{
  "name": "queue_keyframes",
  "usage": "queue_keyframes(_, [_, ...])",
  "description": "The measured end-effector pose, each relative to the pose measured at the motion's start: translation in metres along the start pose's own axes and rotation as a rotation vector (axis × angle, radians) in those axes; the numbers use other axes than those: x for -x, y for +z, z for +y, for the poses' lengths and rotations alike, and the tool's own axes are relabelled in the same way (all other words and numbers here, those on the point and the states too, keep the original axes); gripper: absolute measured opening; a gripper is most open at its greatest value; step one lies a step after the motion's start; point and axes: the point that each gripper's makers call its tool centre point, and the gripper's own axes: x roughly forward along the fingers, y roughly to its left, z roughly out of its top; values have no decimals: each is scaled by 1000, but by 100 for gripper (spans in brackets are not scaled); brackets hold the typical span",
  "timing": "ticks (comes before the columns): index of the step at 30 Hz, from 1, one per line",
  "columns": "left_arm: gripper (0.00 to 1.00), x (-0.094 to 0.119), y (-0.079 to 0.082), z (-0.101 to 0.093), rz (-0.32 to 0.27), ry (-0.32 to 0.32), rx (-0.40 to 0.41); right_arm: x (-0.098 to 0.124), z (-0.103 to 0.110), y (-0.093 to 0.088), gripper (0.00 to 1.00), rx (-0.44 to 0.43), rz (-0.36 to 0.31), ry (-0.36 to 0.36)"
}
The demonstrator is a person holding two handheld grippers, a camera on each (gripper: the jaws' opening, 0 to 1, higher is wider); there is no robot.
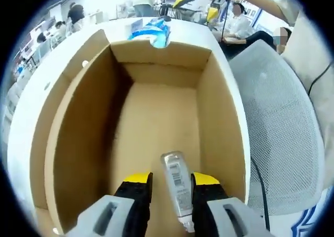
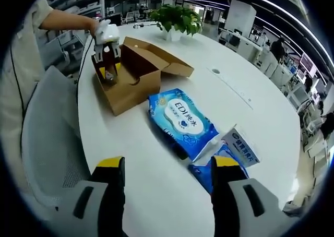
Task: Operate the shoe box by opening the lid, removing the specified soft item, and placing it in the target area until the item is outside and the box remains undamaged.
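An open brown shoe box (image 1: 156, 117) stands on the white table, and my left gripper (image 1: 172, 182) hangs over its near end. Its jaws are shut on a soft silver tube (image 1: 176, 187) with a barcode label, held upright above the box floor. The inside of the box is otherwise bare. The right gripper view has the same box (image 2: 133, 85) at the far left with its lid (image 2: 172, 62) folded back, and the left gripper (image 2: 108, 64) with the tube (image 2: 109, 76) above it. My right gripper (image 2: 168, 169) stands open over bare table, well away from the box.
A blue wet-wipes pack (image 2: 182, 119) lies just beyond the box, with another blue-and-white pack (image 2: 237, 148) beside it. A potted plant (image 2: 177, 18) stands at the far edge. A grey mesh chair (image 1: 282, 132) sits against the table edge next to the box. People sit in the background.
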Motion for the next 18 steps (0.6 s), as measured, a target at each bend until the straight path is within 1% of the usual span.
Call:
queue_keyframes(6, [30,9,-16,-3,23,29,13,0,2,0,63,8,0,2])
queue_keyframes(9, [30,10,-24,-7,39,33,12,-1,5,1,62,14,-1,7])
queue_keyframes(11, [29,12,-30,-6,45,45,28,-2,7,3,62,19,-3,11])
queue_keyframes(14, [29,15,-34,-4,46,70,44,-3,10,7,61,25,-7,15])
queue_keyframes(17, [24,14,-43,0,90,100,63,-4,14,12,61,35,-14,22])
queue_keyframes(18, [23,13,-46,0,104,106,55,-5,14,13,60,36,-15,24])
